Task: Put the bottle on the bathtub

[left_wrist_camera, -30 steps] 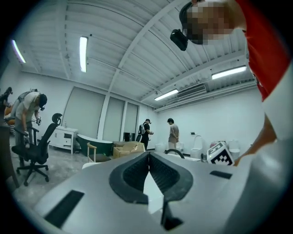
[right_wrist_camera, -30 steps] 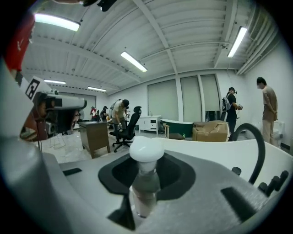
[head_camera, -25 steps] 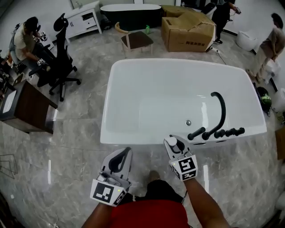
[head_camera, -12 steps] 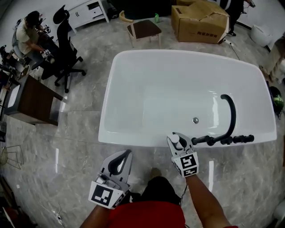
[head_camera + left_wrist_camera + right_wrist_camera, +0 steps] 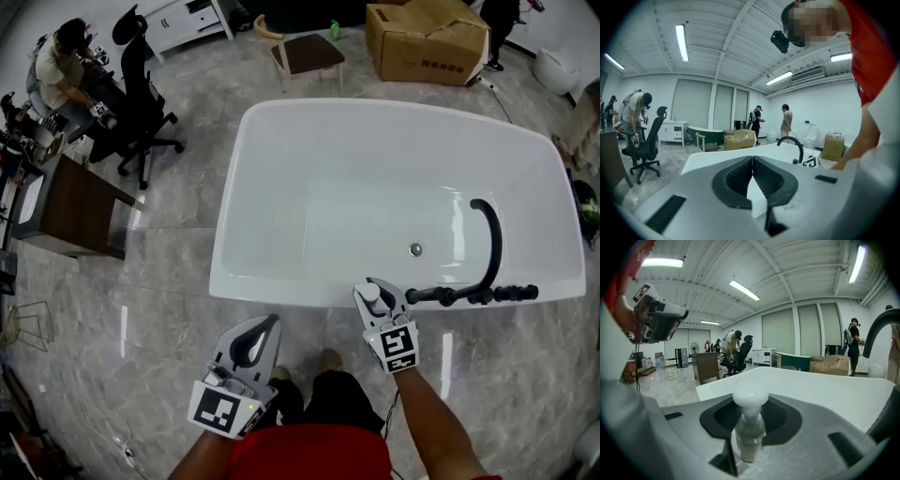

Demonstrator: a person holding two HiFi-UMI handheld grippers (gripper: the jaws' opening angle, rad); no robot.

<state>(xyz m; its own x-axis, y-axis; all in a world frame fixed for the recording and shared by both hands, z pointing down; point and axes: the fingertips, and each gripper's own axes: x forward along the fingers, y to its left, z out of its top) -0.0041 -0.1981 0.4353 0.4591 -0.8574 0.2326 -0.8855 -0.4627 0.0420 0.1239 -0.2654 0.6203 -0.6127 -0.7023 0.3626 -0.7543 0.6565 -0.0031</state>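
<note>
A large white bathtub [image 5: 281,291] lies across the middle of the head view, and its near rim runs just ahead of both grippers. My right gripper [image 5: 377,298] is shut on a small clear bottle with a white cap [image 5: 750,418], seen close up in the right gripper view with the cap above the jaws. In the head view the bottle [image 5: 371,294] hangs right at the tub's near rim, left of the black faucet [image 5: 487,253]. My left gripper [image 5: 253,339] is shut and holds nothing, above the floor short of the tub; in its own view the left gripper [image 5: 752,176] points at the tub.
The black faucet handles [image 5: 469,296] stand on the rim just right of my right gripper. A drain [image 5: 415,249] sits in the tub floor. At the back are a cardboard box [image 5: 427,42] and a wooden chair [image 5: 305,56]. A desk [image 5: 70,211], an office chair [image 5: 141,94] and a seated person [image 5: 56,70] are at the left.
Over the last second the view has moved closer to the tub and my right gripper with the bottle has come up to the near rim. The left gripper has stayed put.
</note>
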